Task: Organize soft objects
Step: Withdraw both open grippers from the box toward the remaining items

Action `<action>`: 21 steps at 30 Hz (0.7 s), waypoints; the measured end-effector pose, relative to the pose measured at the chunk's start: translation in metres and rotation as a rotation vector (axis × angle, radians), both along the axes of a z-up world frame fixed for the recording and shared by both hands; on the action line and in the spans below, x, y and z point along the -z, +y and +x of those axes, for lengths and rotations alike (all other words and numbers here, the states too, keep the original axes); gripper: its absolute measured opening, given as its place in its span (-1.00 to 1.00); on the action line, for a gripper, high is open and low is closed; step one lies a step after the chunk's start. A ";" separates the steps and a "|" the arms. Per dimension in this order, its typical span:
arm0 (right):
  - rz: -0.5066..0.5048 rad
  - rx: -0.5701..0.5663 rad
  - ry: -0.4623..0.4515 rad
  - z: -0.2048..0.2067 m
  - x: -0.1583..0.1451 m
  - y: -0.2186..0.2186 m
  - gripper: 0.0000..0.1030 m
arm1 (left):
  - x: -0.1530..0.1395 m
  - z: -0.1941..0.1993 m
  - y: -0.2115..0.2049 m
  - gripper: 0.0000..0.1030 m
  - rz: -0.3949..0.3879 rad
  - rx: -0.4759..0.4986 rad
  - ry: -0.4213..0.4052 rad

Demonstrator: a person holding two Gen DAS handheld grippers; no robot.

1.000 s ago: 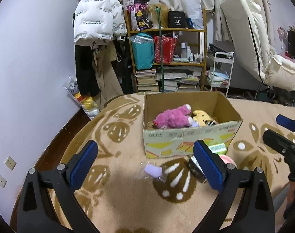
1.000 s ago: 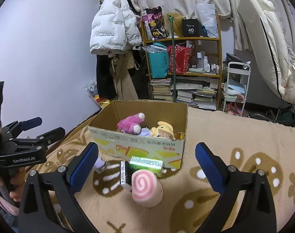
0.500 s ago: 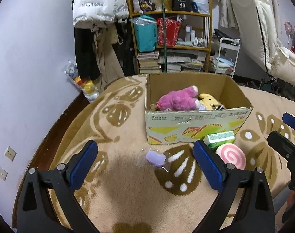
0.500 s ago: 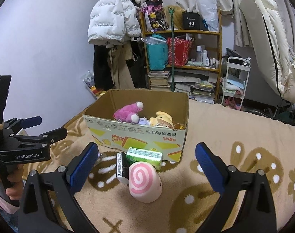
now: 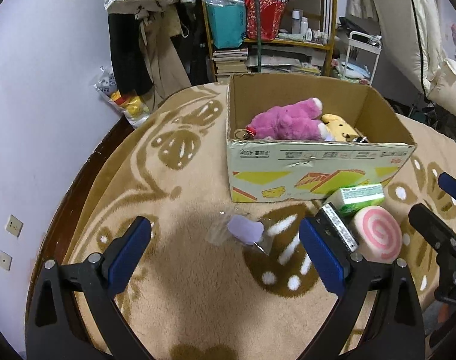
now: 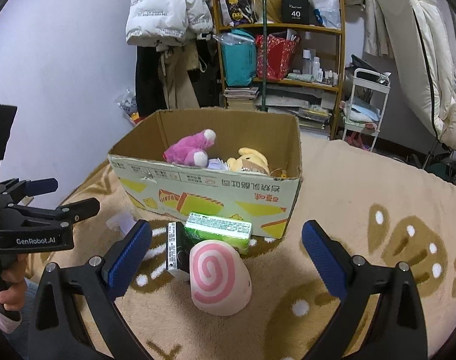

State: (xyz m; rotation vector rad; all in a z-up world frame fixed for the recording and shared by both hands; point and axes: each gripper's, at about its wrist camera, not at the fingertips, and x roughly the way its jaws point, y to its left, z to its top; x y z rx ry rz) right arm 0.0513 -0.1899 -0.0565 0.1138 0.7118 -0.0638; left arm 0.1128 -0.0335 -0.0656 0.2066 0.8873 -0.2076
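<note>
An open cardboard box stands on the tan patterned rug and holds a pink plush and a yellow plush. In front of it lie a pink-swirl soft roll, a green pack, a black box and a small lilac soft piece in clear wrap. My left gripper is open and empty above the lilac piece. My right gripper is open and empty around the swirl roll, above it.
A wooden shelf with bags and books stands behind the box. A white jacket hangs at the left. A white cart and cream chair are at the right. The rug's edge drops to dark floor at left.
Both grippers have moved forward and tilted down toward the items in front of the box. Both stay open and empty.
</note>
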 end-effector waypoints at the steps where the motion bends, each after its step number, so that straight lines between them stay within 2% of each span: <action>1: -0.002 0.001 0.004 0.002 0.001 0.000 1.00 | 0.002 0.003 0.000 0.90 -0.001 -0.004 0.010; 8: -0.004 0.022 0.057 0.016 0.019 -0.001 1.00 | 0.021 0.024 0.000 0.90 -0.027 0.004 0.110; 16: 0.042 0.034 0.120 0.026 0.037 -0.006 1.00 | 0.042 0.043 0.006 0.90 -0.062 -0.038 0.187; 21: 0.071 0.037 0.131 0.030 0.042 -0.008 1.00 | 0.050 0.051 0.008 0.90 -0.064 -0.049 0.201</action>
